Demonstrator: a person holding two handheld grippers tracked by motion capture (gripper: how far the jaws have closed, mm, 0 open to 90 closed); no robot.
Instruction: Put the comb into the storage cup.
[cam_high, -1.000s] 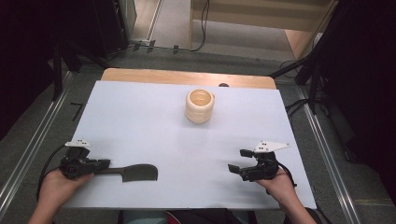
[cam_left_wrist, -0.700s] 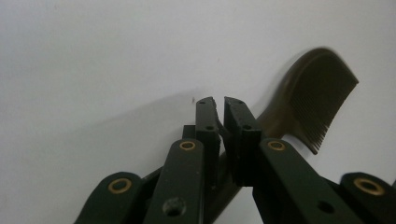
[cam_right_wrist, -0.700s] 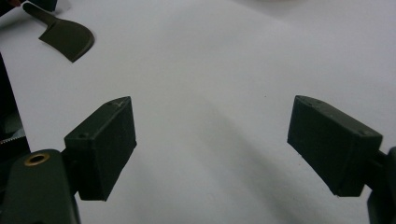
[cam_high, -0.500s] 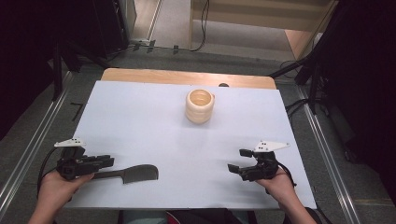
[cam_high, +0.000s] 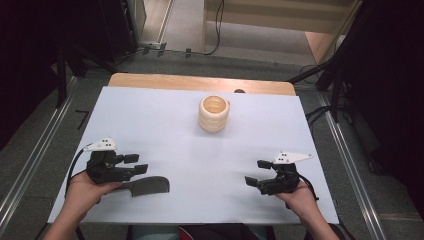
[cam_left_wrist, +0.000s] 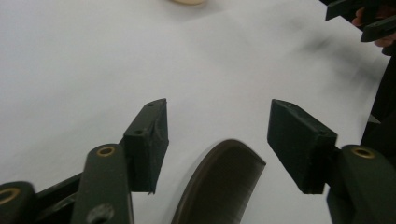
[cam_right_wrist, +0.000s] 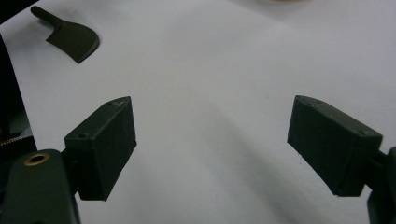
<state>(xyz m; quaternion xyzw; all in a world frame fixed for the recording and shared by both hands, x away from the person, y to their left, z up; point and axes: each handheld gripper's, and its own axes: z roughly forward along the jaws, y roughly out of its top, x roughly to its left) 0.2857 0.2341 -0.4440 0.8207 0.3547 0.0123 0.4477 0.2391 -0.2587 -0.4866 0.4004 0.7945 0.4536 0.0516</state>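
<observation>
A dark flat spatula (cam_high: 146, 185) lies on the white table (cam_high: 165, 125) at the front left, its blade pointing right. My left gripper (cam_high: 136, 163) hovers open just above and behind it. In the left gripper view the rounded blade (cam_left_wrist: 217, 182) lies below and between the spread jaws of the left gripper (cam_left_wrist: 217, 121), untouched. A cream ribbed cup (cam_high: 214, 114) stands upright at the table's far middle. At the front right, my right gripper (cam_high: 256, 172) is open over bare table with nothing between its jaws. The right gripper view has the right gripper (cam_right_wrist: 210, 135) and, far off, the spatula (cam_right_wrist: 72, 39).
A wooden strip (cam_high: 200, 82) runs along the table's far edge. Metal rails (cam_high: 30, 150) flank the table on both sides, and cables lie on the floor beyond. Bare white surface stretches between the two grippers and the cup.
My left gripper has shifted a little to the right, over the spatula's handle end. The spatula, the cup and the right gripper have stayed put.
</observation>
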